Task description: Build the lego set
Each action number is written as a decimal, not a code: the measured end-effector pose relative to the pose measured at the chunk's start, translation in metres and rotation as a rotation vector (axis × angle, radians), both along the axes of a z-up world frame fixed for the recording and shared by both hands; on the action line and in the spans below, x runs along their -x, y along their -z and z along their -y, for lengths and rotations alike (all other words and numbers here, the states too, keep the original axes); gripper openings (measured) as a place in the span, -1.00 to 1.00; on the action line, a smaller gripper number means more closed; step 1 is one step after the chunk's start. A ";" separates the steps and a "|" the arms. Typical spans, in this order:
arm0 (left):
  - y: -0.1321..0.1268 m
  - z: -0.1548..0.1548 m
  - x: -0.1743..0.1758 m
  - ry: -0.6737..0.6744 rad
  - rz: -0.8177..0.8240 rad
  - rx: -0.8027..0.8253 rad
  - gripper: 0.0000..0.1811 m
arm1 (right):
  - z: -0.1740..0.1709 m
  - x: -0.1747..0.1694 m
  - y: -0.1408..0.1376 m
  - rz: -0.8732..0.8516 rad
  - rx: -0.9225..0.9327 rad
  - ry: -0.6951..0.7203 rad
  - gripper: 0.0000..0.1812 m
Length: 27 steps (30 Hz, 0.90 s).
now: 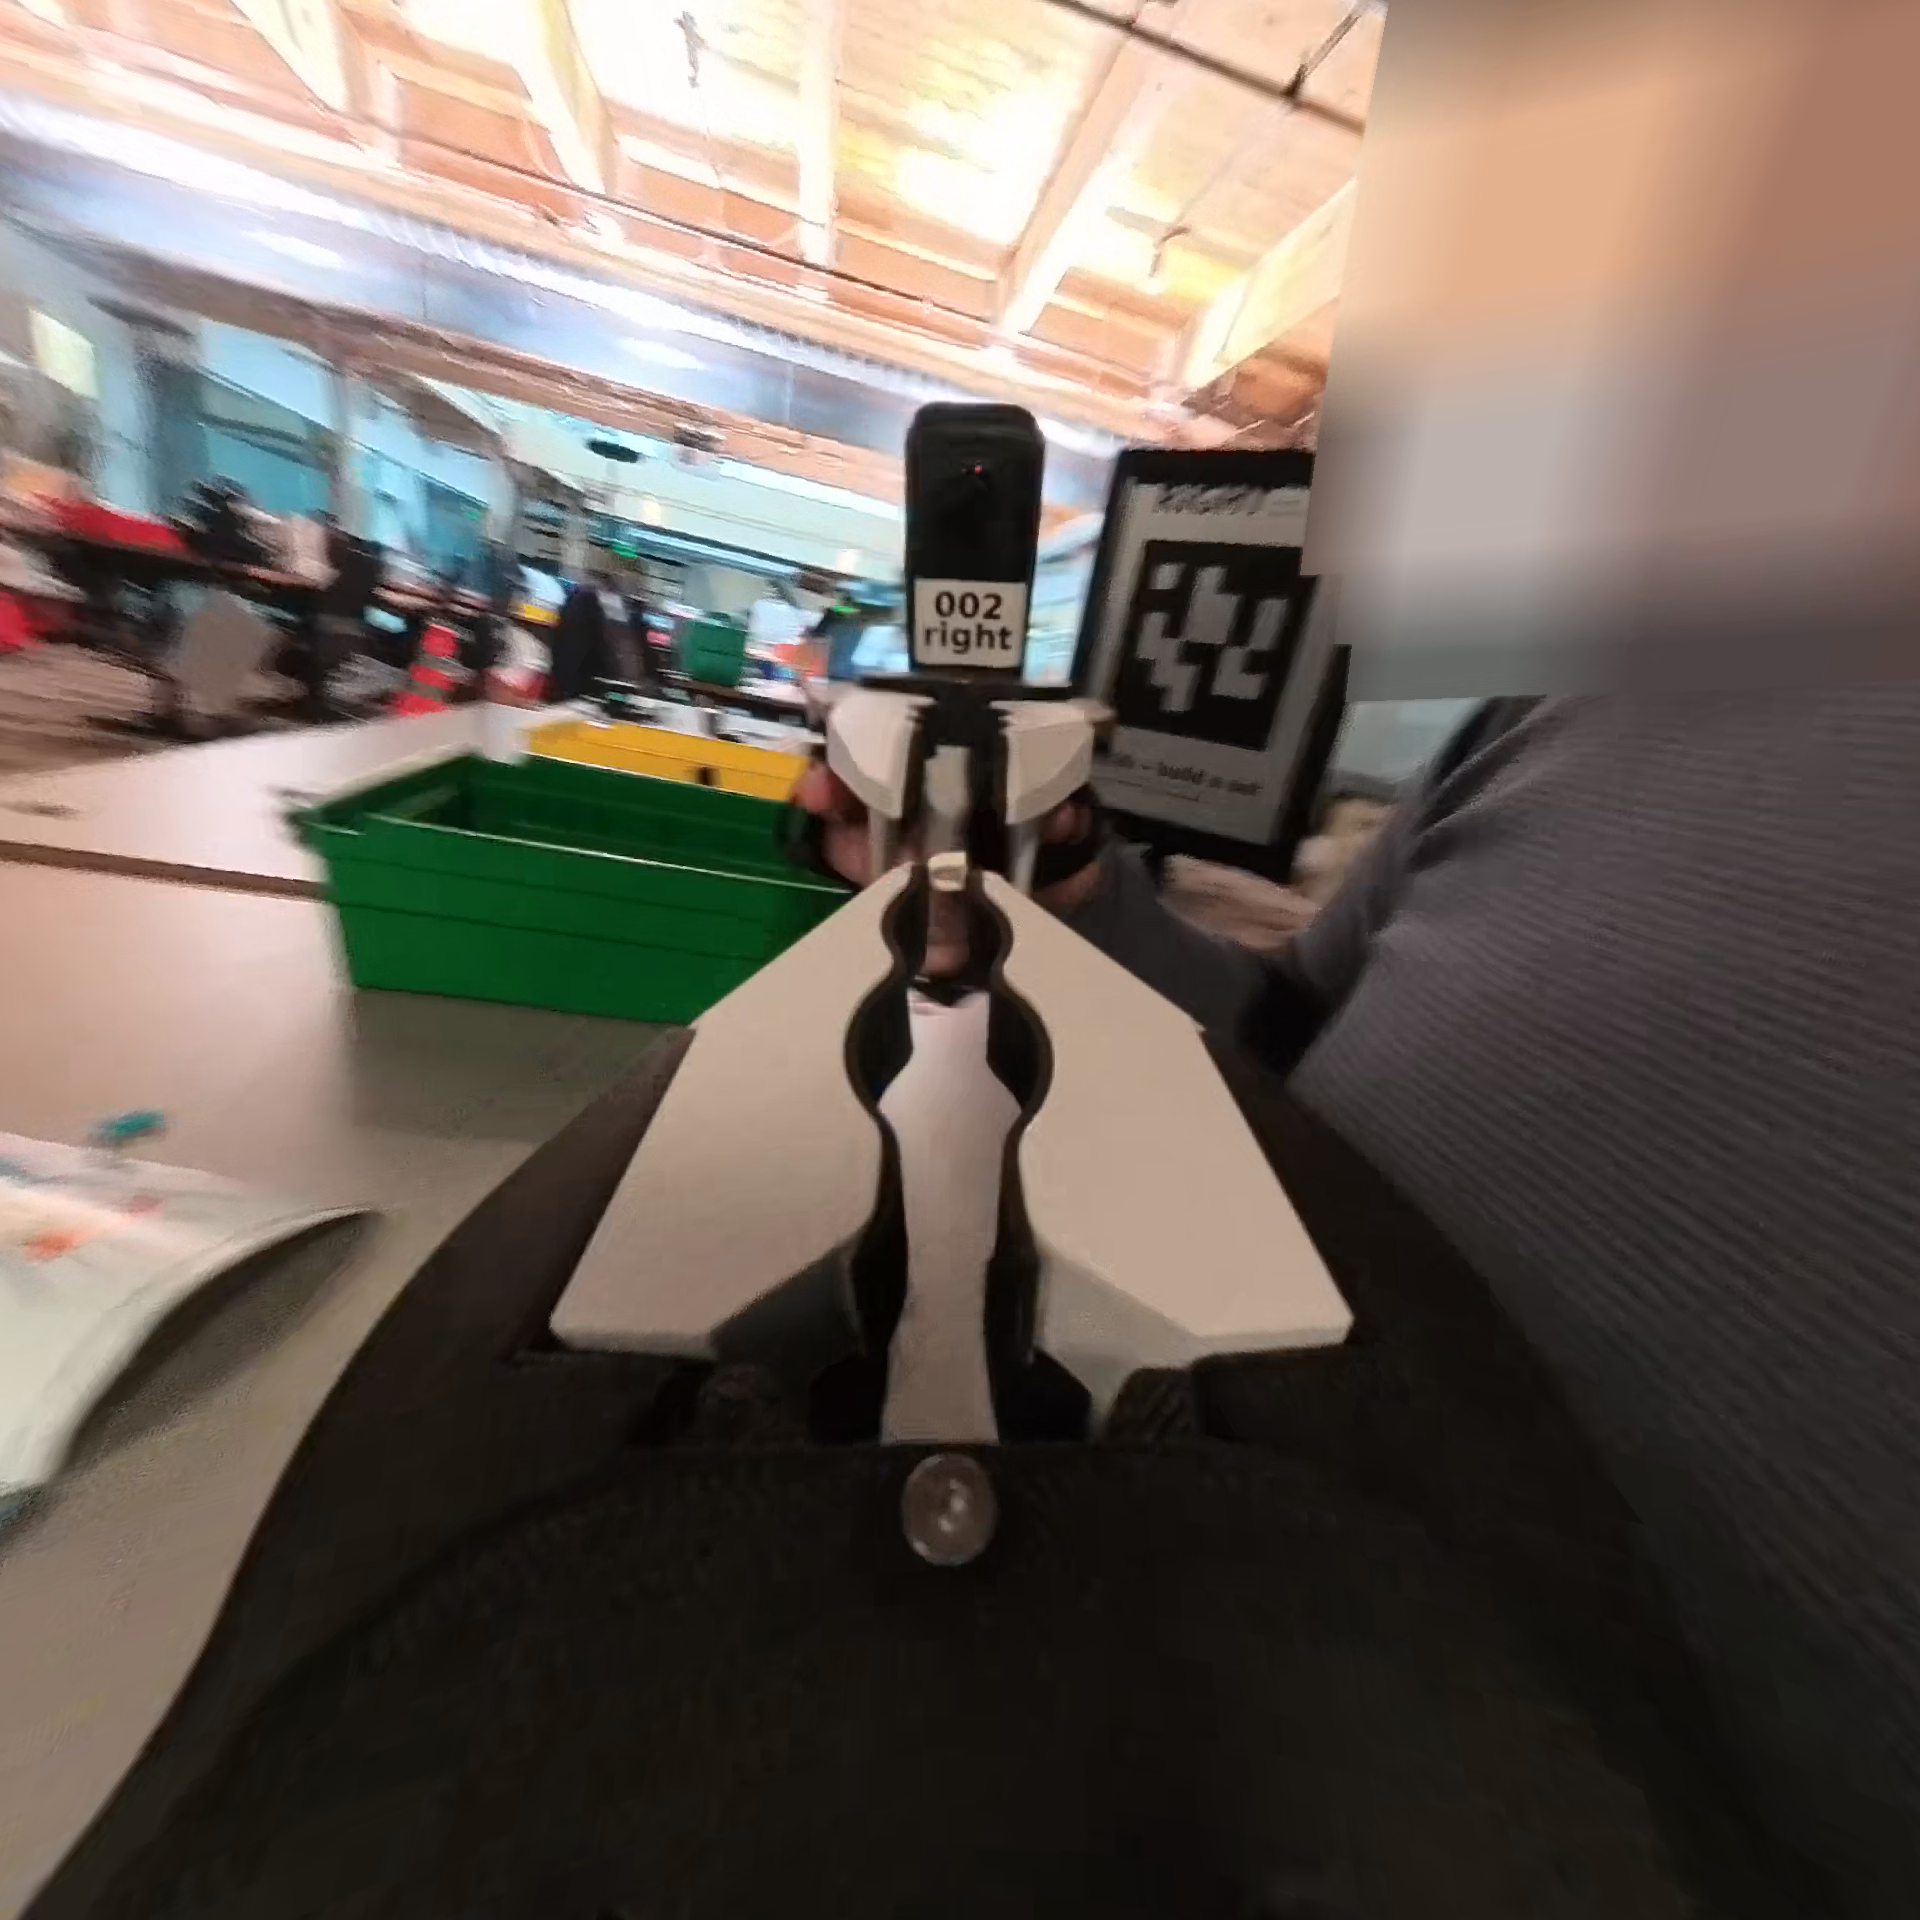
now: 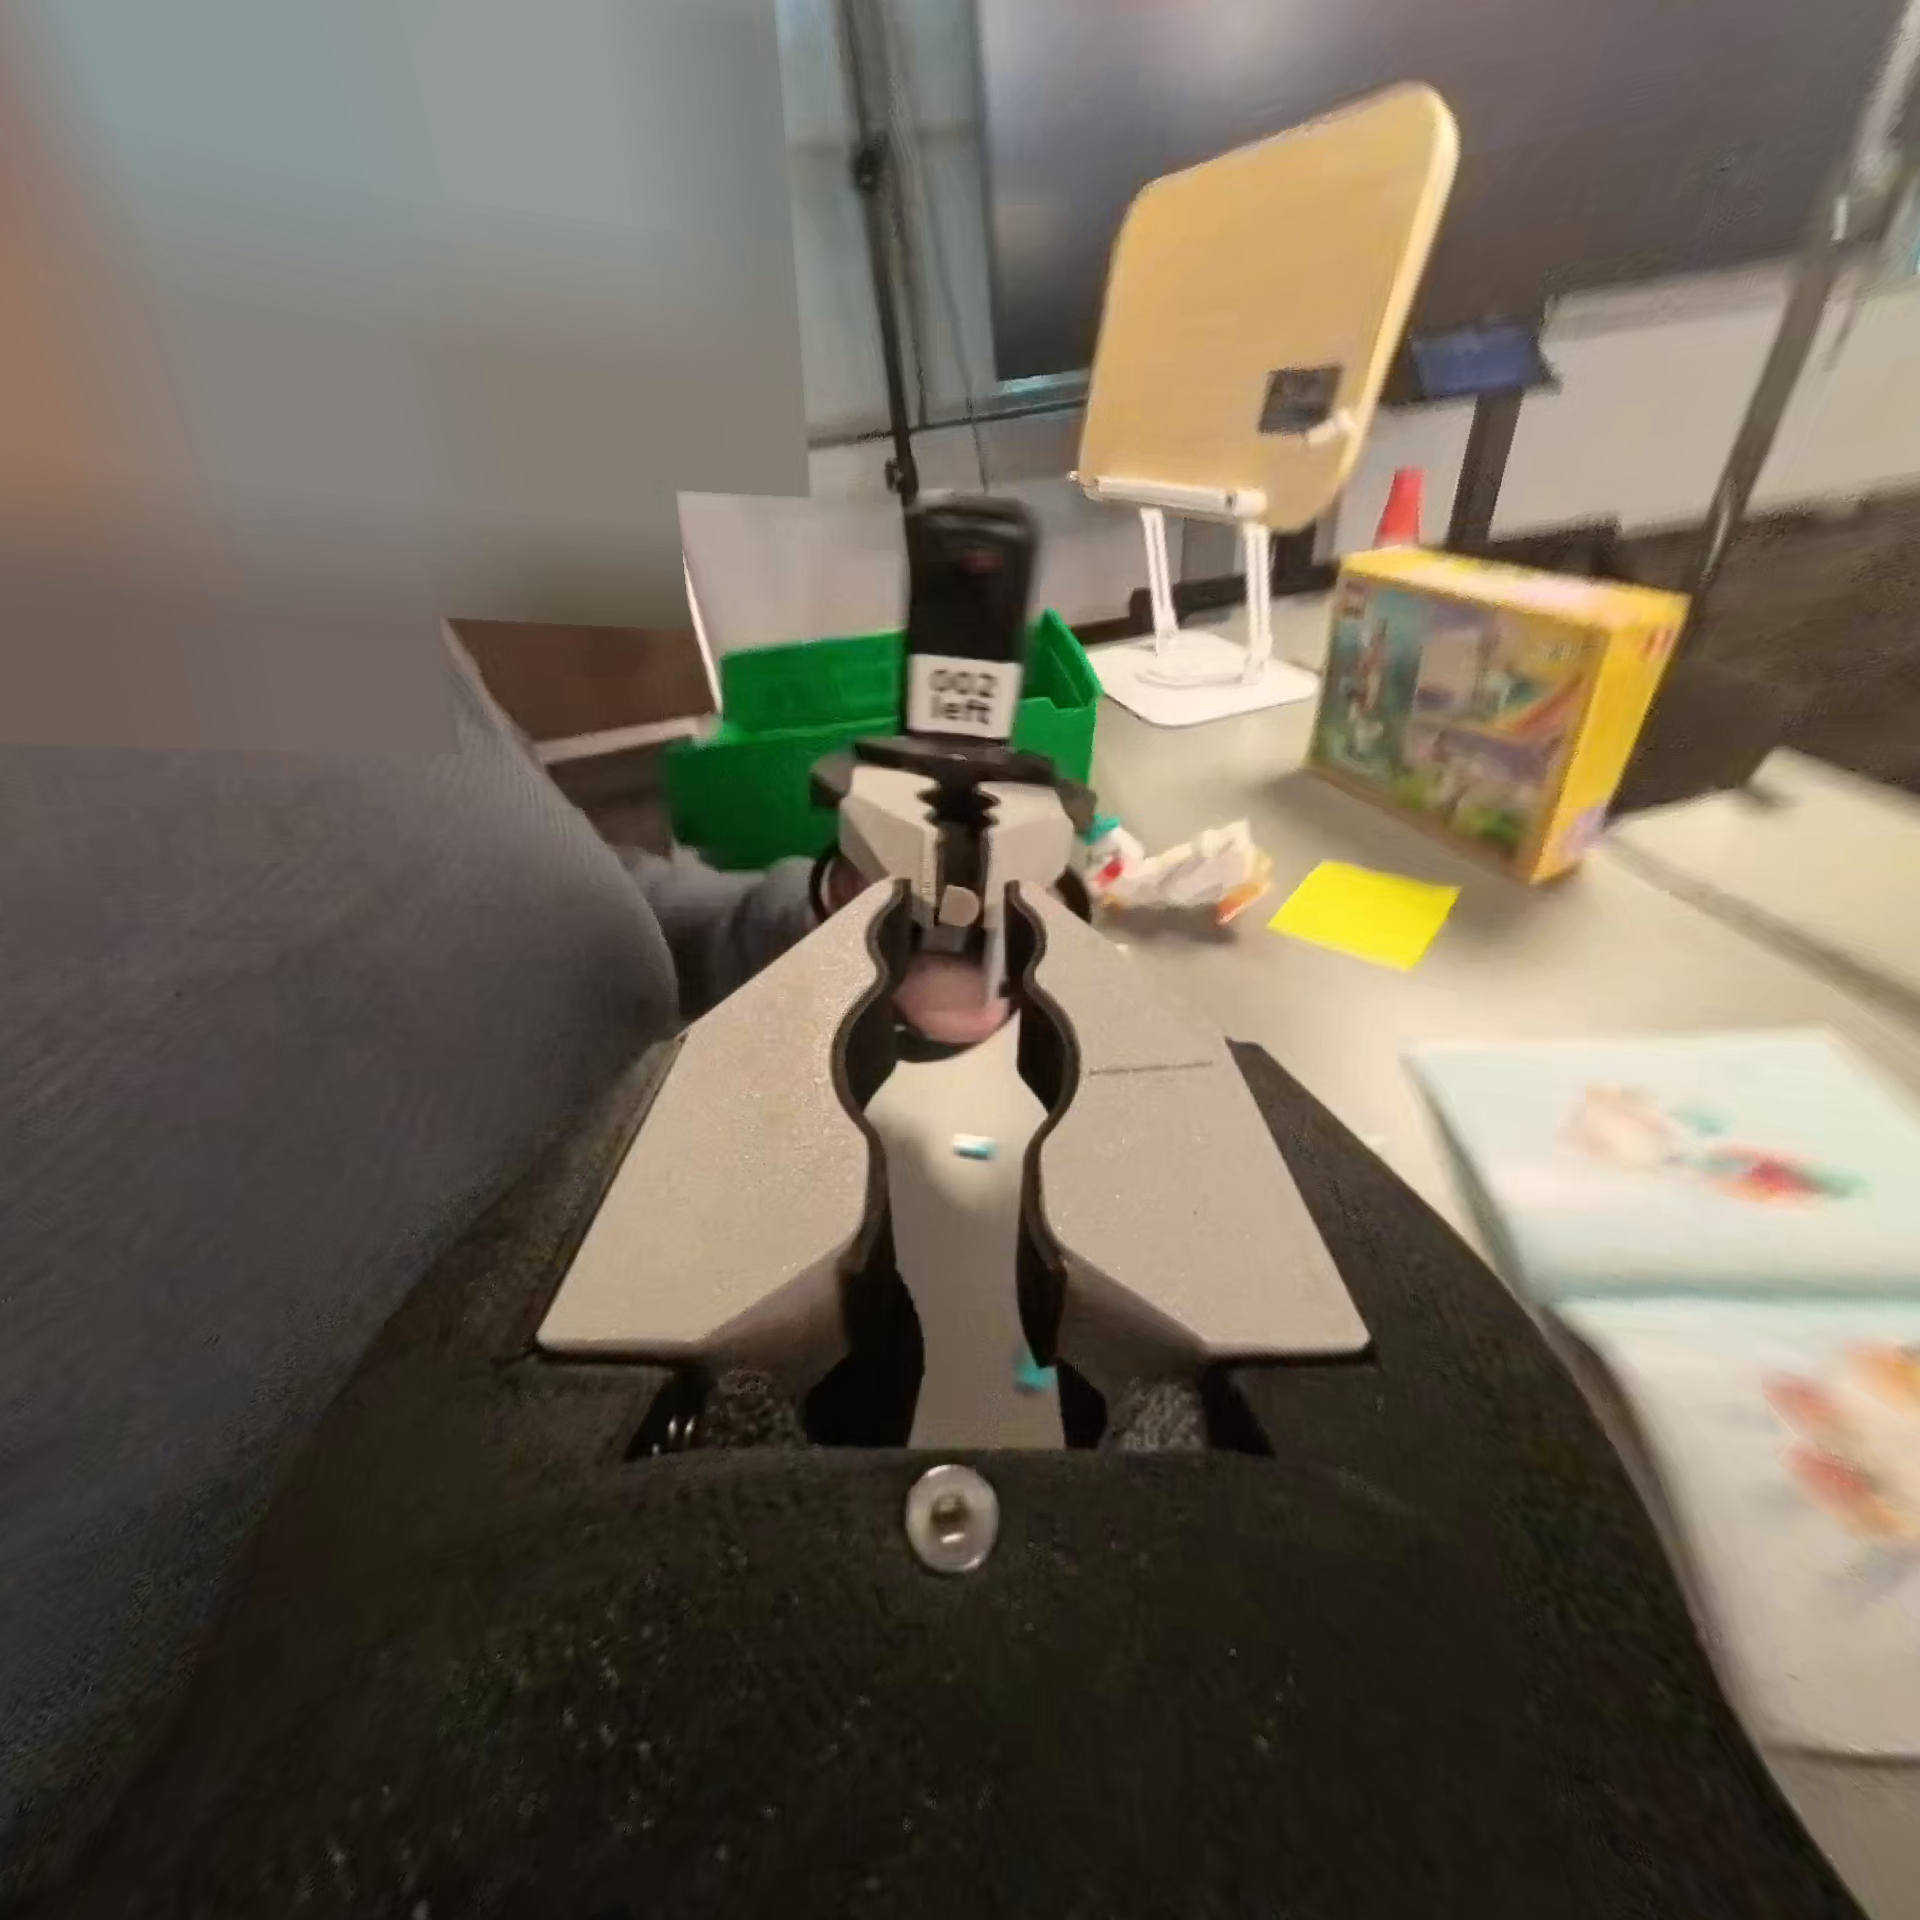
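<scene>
The left gripper (image 1: 948, 883) points tip to tip at the right gripper (image 2: 951, 904), both raised off the grey table (image 1: 156, 997), and a small pale lego piece (image 1: 948, 869) sits where their narrow jaws meet; I cannot tell which one actually grips it. On the table lie the open instruction booklet (image 2: 1683, 1174), a half-built white model (image 2: 1179, 868) beside a yellow sticky note (image 2: 1366, 912), and the yellow lego box (image 2: 1486, 717). Stacked green bins (image 1: 561, 914) stand farther back.
</scene>
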<state>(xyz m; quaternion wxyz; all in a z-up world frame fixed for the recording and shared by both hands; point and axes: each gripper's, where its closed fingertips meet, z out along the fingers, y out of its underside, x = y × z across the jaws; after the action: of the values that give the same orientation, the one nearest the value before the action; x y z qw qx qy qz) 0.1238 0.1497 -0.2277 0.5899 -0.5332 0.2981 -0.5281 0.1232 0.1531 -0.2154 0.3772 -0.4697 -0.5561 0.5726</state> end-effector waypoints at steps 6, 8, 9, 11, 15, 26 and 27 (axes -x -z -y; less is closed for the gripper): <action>-0.002 0.026 -0.007 0.515 0.213 0.392 -0.94 | 0.028 -0.010 0.005 0.010 -0.616 -0.117 -0.86; 0.004 0.031 -0.013 0.564 0.183 0.433 -0.94 | 0.028 -0.008 0.011 0.051 -0.712 -0.124 -0.85; 0.005 0.033 -0.016 0.589 0.178 0.451 -0.94 | 0.030 -0.007 0.012 0.061 -0.736 -0.133 -0.85; 0.008 0.034 -0.020 0.614 0.169 0.482 -0.94 | 0.037 -0.008 0.015 0.067 -0.736 -0.184 -0.90; 0.012 0.036 -0.023 0.637 0.162 0.507 -0.94 | 0.041 -0.011 0.021 0.096 -0.743 -0.225 -0.88; 0.016 0.036 -0.025 0.665 0.151 0.547 -0.94 | 0.042 -0.013 0.032 0.157 -0.758 -0.253 -0.94; 0.018 0.033 -0.026 0.647 0.152 0.560 -0.94 | 0.039 -0.014 0.035 0.179 -0.757 -0.241 -0.94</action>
<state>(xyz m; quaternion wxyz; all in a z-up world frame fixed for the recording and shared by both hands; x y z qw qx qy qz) 0.1496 0.1163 -0.2456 0.2469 -0.5115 0.2508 -0.7839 0.1367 0.1142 -0.2502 0.4037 -0.2773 -0.8092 0.3244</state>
